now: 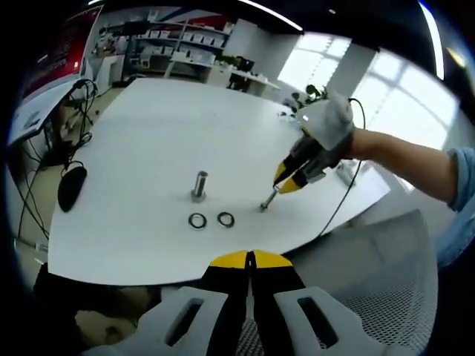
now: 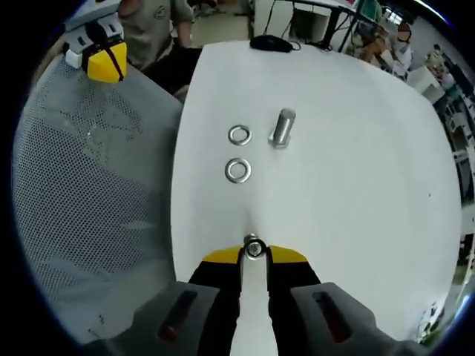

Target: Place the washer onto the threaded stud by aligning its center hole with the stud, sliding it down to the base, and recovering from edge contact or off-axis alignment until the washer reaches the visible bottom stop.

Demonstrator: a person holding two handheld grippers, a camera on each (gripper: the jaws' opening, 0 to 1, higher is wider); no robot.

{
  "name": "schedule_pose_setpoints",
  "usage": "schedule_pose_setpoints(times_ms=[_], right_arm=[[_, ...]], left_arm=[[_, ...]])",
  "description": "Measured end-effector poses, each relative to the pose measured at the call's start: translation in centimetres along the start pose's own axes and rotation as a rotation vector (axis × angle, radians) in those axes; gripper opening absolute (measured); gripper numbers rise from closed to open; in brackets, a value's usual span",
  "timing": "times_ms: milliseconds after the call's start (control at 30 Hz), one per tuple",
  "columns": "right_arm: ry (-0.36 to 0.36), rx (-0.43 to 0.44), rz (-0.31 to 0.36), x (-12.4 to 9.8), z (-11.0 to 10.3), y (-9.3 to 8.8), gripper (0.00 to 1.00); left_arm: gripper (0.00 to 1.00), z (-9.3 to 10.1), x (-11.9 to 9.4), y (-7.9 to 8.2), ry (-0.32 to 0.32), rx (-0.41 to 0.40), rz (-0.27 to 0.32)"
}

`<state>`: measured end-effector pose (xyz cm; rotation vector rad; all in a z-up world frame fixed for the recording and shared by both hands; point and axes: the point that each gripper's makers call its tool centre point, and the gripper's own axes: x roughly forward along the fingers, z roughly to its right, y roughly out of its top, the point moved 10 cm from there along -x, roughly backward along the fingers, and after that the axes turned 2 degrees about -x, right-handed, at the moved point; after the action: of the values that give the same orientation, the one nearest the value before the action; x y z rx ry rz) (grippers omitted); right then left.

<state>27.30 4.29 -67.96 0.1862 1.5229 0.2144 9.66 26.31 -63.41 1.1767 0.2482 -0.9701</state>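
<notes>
Right gripper [image 2: 254,251] fingers clamped on a bolt [image 1: 268,200], tip touching the bench [image 1: 148,133] near its front edge. Two washers [image 2: 238,170] lie beside the upright stud [image 2: 283,127]. Left gripper [image 1: 250,259] fingers together, off the bench edge.

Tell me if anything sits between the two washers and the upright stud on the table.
Nothing visible does. Both washers lie flat on the bare white table just beside the stud, with open surface between them.

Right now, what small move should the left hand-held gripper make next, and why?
Probably open it and ease toward the washer in front of the stud: the left hand-held gripper is shut and empty, the stud bare, the washer lying flat.
</notes>
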Motion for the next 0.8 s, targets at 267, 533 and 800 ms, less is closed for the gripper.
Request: schedule_pose_setpoints(times_ms=[267, 533, 800], right_arm=[[0.006, 0.006, -0.014, 0.7, 0.1, -0.3, 0.13], [0.026, 0.002, -0.036, 2.3, -0.2, -0.5, 0.13], [0.037, 0.009, -0.055, 4.3, -0.1, -0.8, 0.13]], left_arm=[[0.0, 0.0, 0.0, 0.1, 0.005, 0.001, 0.004], [0.0, -0.1, 0.1, 0.0, 0.007, 0.003, -0.001], [0.0, -0.1, 0.0, 0.1, 0.007, 0.002, 0.0]])
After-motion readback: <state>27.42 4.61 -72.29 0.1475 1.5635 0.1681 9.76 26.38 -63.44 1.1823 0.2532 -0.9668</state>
